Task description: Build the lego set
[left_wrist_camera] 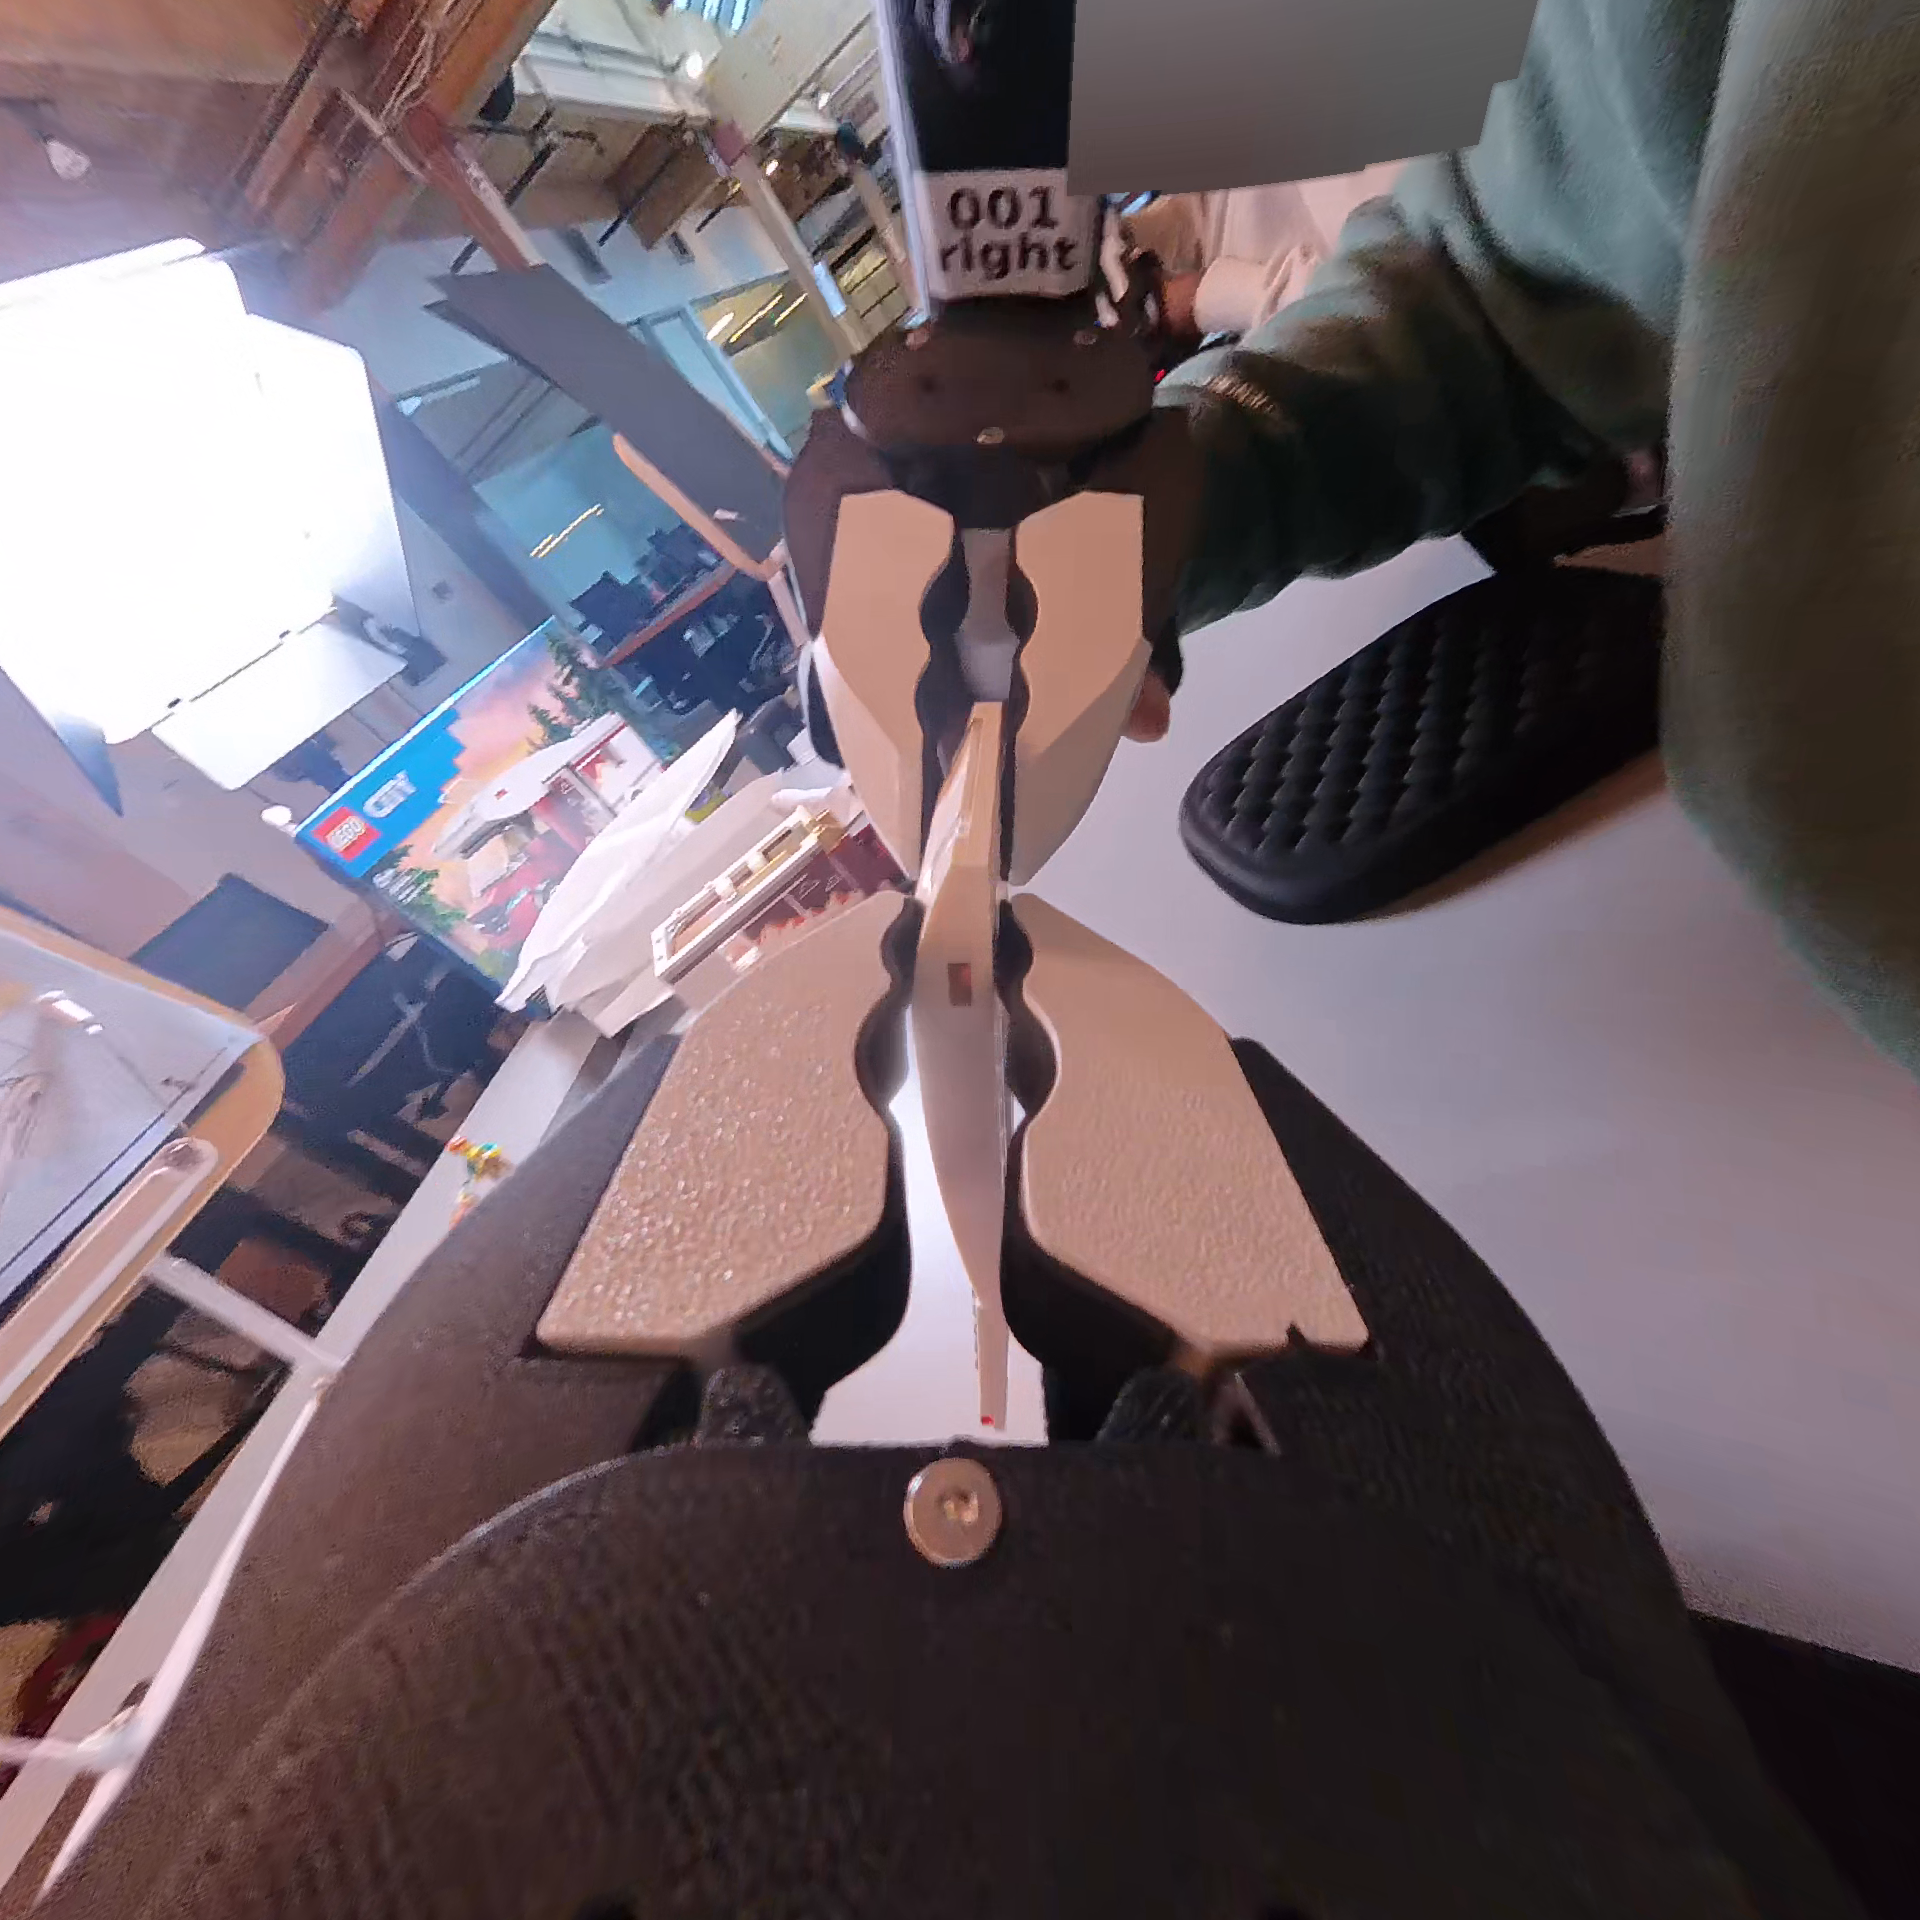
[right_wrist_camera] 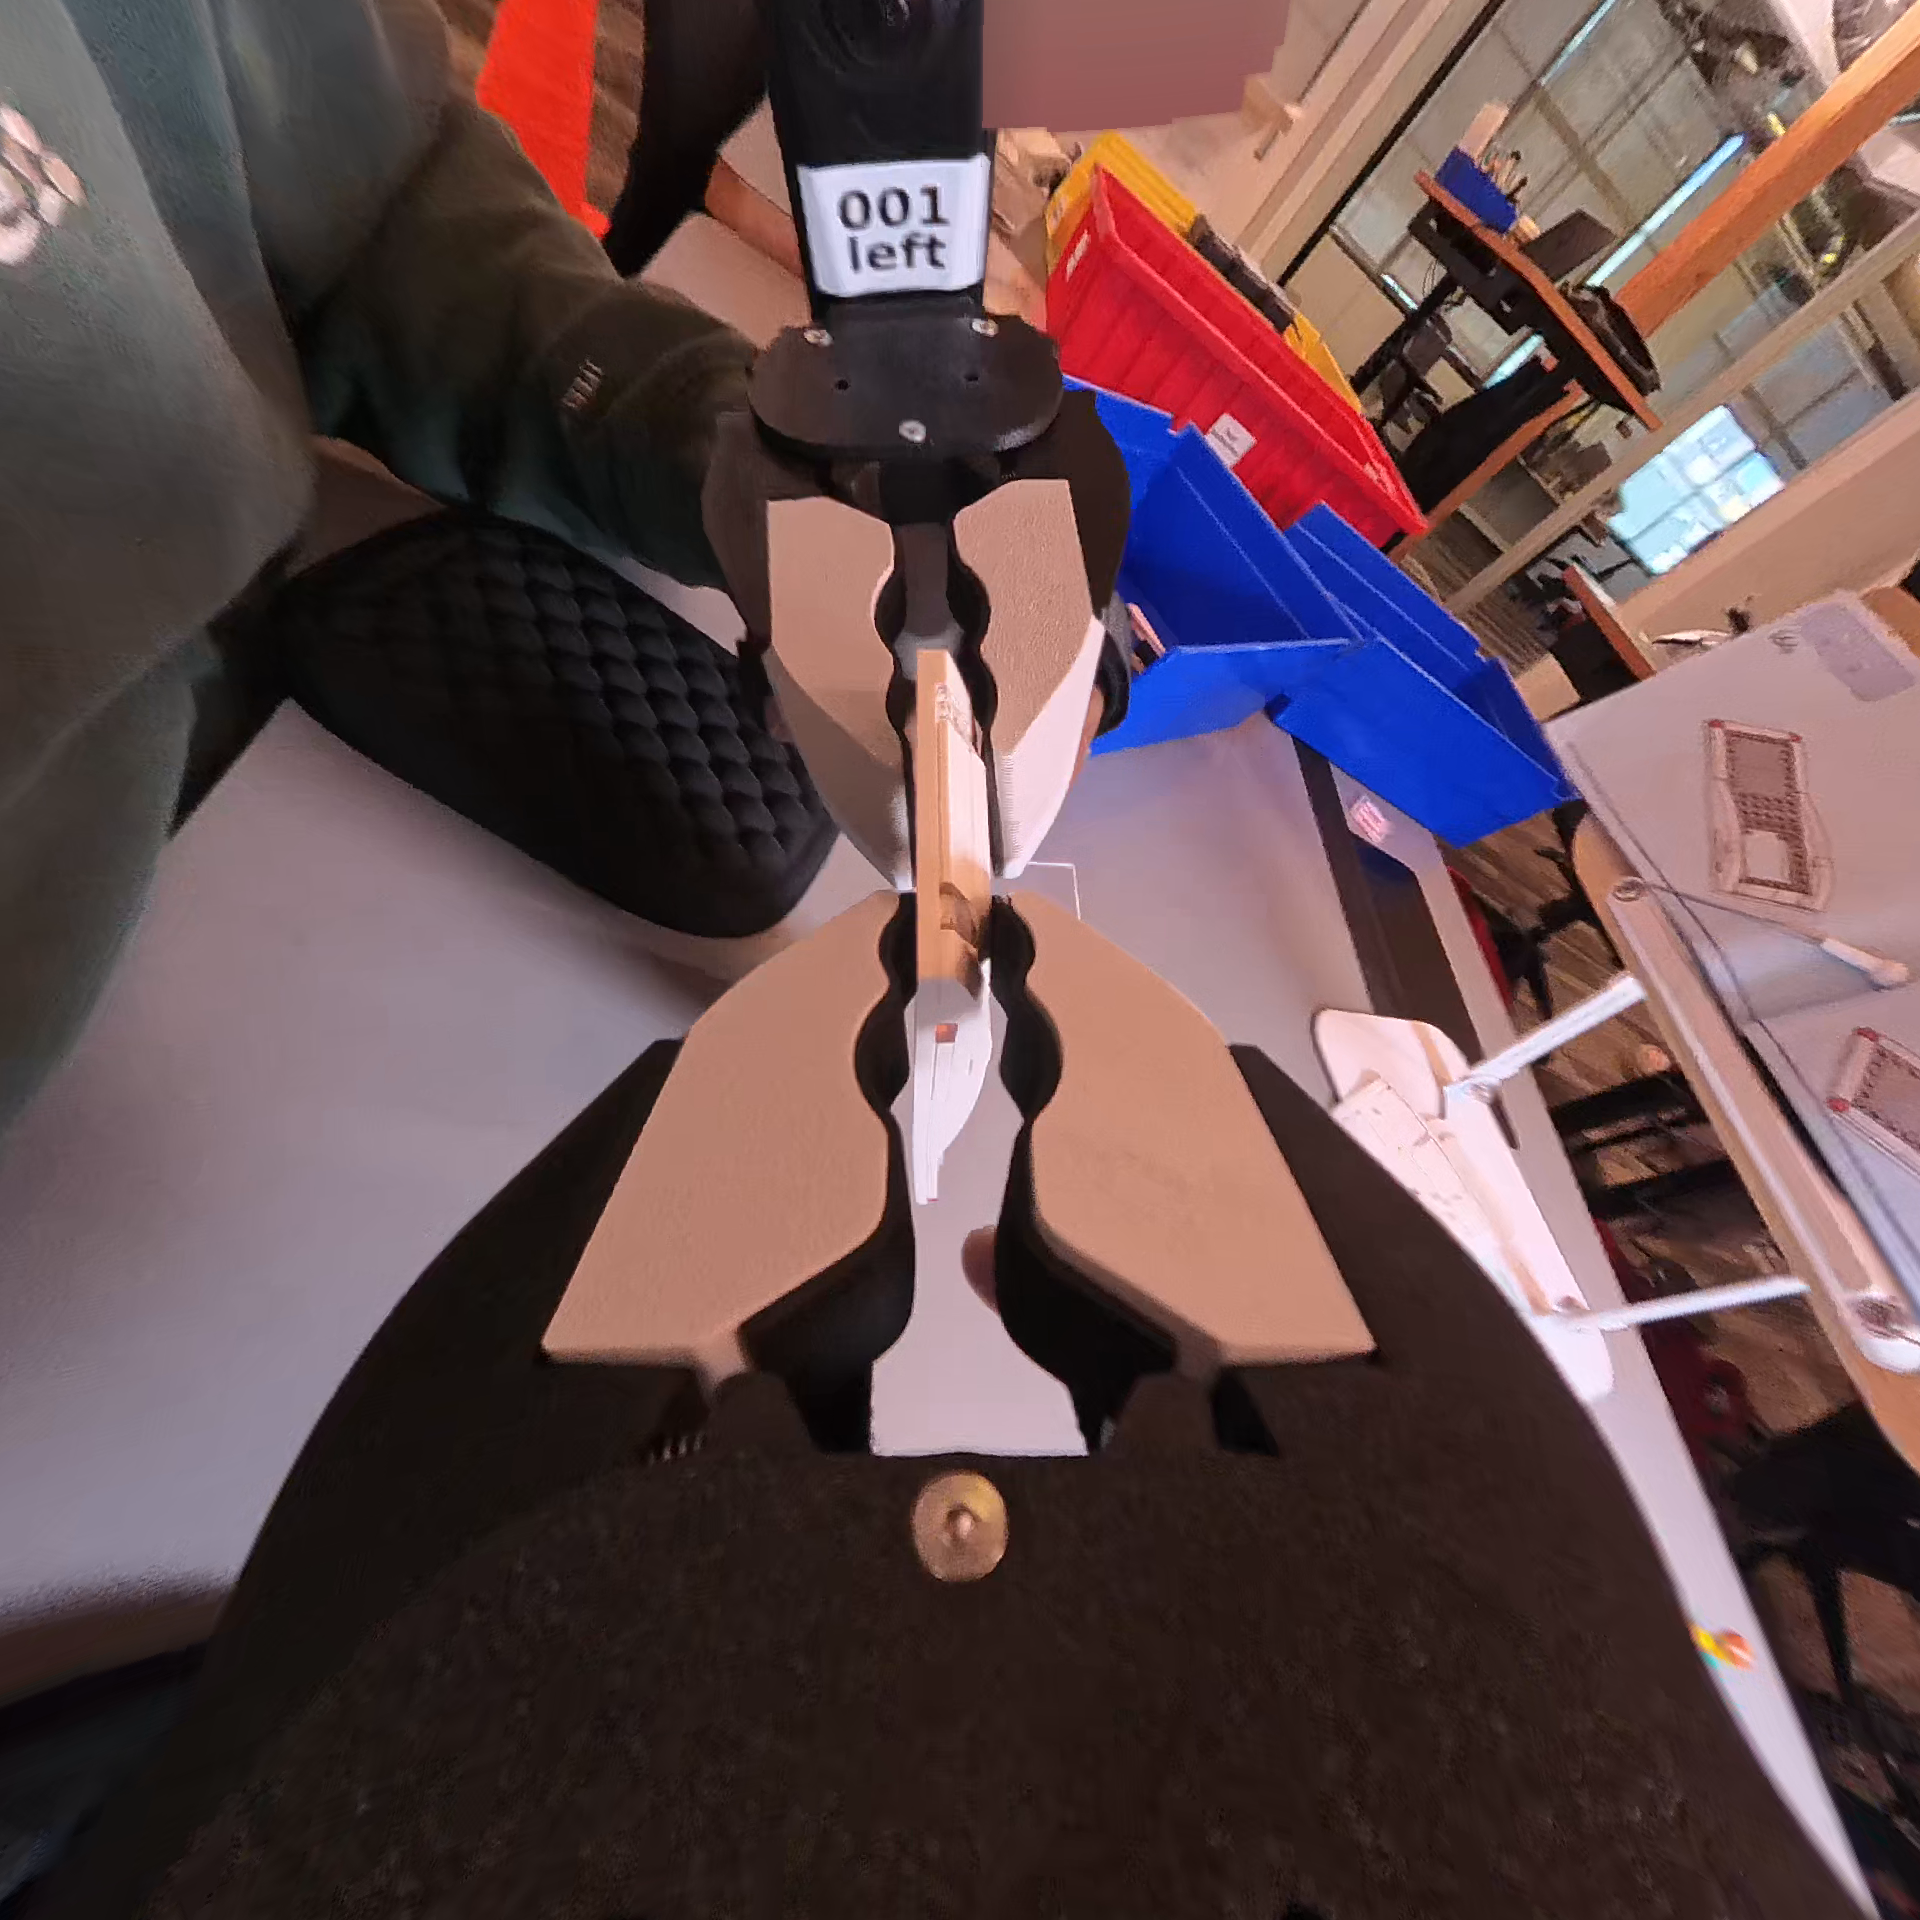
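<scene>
A thin flat white-and-cream piece (left_wrist_camera: 961, 997) with a small red mark is seen edge-on above the white table (left_wrist_camera: 1455, 1143). My left gripper (left_wrist_camera: 958, 920) is shut on its near end, with both pads against its faces. My right gripper (left_wrist_camera: 966, 852) faces it tip to tip and is shut on the far end of the same piece. In the right wrist view the flat piece (right_wrist_camera: 951, 821) runs from my right gripper (right_wrist_camera: 951, 920) into the left gripper (right_wrist_camera: 951, 862) opposite. A person's hands in green sleeves (left_wrist_camera: 1455, 364) hold both grippers.
A black quilted pad (left_wrist_camera: 1423, 748) lies on the table beside the grippers and also shows in the right wrist view (right_wrist_camera: 540, 717). A colourful toy box (left_wrist_camera: 468, 810) and white paper bags (left_wrist_camera: 623, 894) stand to the left. Blue bins (right_wrist_camera: 1299, 623) and a red bin (right_wrist_camera: 1195, 343) stand at the table's far side. The tips of both grippers are at nearly the same place.
</scene>
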